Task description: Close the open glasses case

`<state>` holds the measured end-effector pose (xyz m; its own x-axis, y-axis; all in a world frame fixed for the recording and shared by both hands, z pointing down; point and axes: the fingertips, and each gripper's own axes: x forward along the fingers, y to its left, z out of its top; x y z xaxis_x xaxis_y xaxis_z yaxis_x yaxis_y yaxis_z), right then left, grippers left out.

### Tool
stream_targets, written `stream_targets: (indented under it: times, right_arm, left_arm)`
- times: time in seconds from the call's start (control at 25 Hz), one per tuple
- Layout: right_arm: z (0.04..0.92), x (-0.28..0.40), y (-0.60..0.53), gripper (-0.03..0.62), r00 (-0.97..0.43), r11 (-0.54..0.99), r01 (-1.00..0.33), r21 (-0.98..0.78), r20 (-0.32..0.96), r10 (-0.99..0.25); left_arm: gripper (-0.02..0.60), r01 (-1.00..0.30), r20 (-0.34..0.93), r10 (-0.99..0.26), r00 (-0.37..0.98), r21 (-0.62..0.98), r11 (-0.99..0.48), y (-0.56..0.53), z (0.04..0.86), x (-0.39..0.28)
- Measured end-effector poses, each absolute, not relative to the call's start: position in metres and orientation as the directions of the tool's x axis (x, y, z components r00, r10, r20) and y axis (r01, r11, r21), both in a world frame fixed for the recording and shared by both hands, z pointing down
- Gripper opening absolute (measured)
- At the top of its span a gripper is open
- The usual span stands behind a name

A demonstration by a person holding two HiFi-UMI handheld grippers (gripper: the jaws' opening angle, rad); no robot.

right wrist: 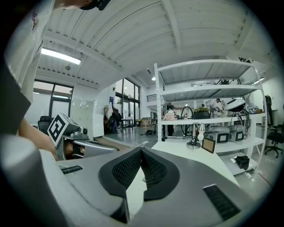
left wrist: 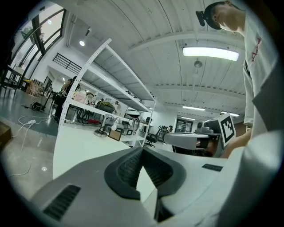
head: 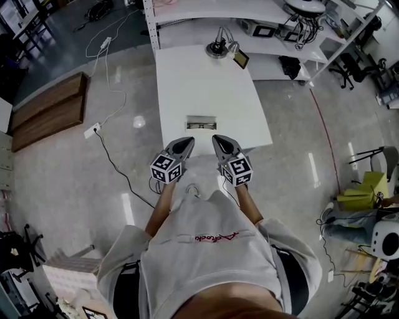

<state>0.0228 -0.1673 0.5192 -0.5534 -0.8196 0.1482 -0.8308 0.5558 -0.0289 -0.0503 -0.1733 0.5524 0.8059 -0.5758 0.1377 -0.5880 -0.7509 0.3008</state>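
Note:
The glasses case [head: 201, 123] lies open on the white table [head: 187, 81], close to its near edge; it looks like a shallow grey box. My left gripper [head: 186, 143] and right gripper [head: 219, 141] are held side by side just short of that edge, both pointing at the table. The case is a little beyond and between their tips. In the left gripper view the left gripper [left wrist: 142, 149] has its pads closed together with nothing held. The right gripper [right wrist: 141, 150] is likewise shut and empty. Neither gripper view shows the case clearly.
A desk lamp [head: 221, 47] and a small dark frame [head: 241, 59] stand at the table's far end. White shelving [head: 249, 12] with equipment rises behind the table. Wooden boards [head: 50, 109] and a cable [head: 112, 93] lie on the floor to the left.

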Motion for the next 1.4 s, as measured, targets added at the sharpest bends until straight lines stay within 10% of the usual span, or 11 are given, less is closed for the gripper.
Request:
stream_targets:
  times: [1.4]
  right_arm:
    - [0.539,0.053,-0.303,0.031,-0.574,0.573,-0.817,-0.065,0.183,-0.798]
  left_arm:
    - [0.025,-0.62,0.201,-0.586,0.785,0.285,-0.731,-0.311,0.568,-0.027]
